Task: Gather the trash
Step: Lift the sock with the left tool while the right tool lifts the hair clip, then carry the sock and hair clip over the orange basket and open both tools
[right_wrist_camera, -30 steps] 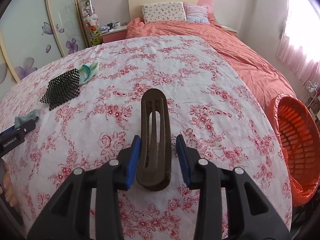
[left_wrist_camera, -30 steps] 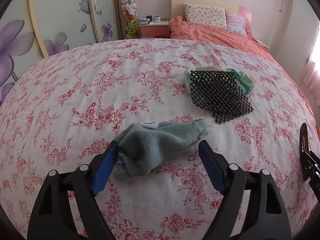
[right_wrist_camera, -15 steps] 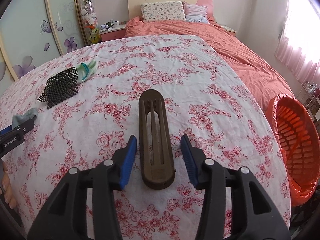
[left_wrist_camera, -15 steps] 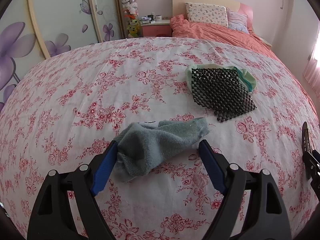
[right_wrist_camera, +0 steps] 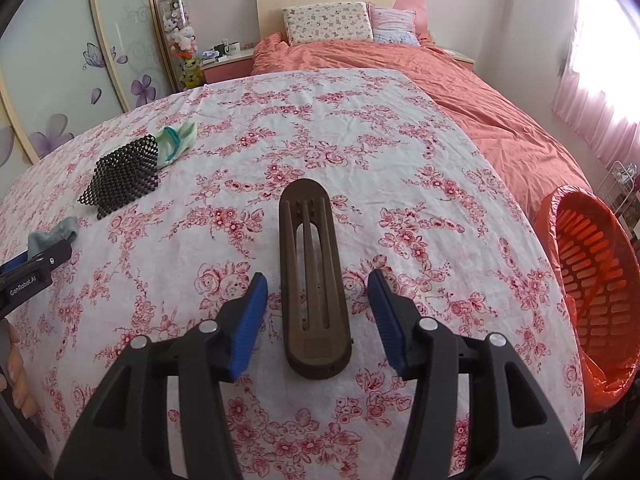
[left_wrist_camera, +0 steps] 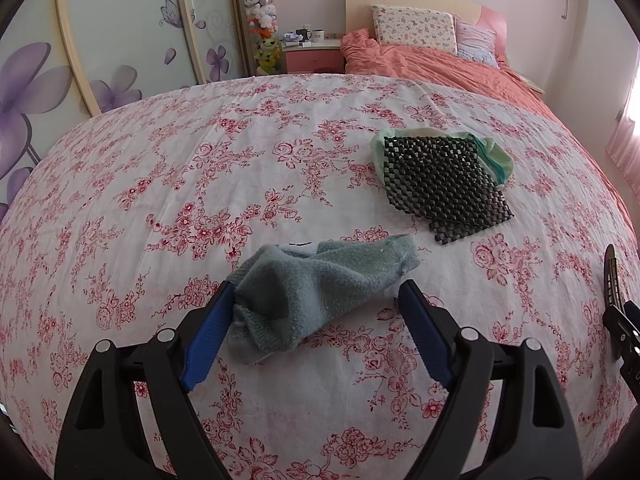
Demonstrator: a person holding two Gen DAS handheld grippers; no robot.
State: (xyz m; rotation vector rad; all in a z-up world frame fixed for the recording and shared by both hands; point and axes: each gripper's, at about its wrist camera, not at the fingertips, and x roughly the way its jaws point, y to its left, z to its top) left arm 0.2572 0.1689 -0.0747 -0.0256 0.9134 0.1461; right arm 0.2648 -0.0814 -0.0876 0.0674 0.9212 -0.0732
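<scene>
Fuzzy cloth sock (left_wrist_camera: 320,292) (matt plastic insole (right_wrist_camera: 312,276)).

The floral sheet (right_wrist_camera: 420,168) lay bare ahead of the right gripper (right_wrist_camera: 316,312) past the brown slotted piece (right_wrist_camera: 314,276) between its spread jaws. The grey sock (left_wrist_camera: 316,288) filled the left gripper (left_wrist_camera: 316,328); beyond it, the black mesh mat (left_wrist_camera: 444,188) blocked the right-hand path. An orange basket (right_wrist_camera: 592,280) stood off the bed's right edge.

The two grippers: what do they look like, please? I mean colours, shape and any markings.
Both the left gripper and the right gripper have black plastic frames with triangular cut-outs, silver screw heads and blue ribbed pads on the fingers. Seen from the right wrist, the left one's side carries white lettering that seems to read "GenRobot.AI". No cables or sleeves are visible.
</scene>
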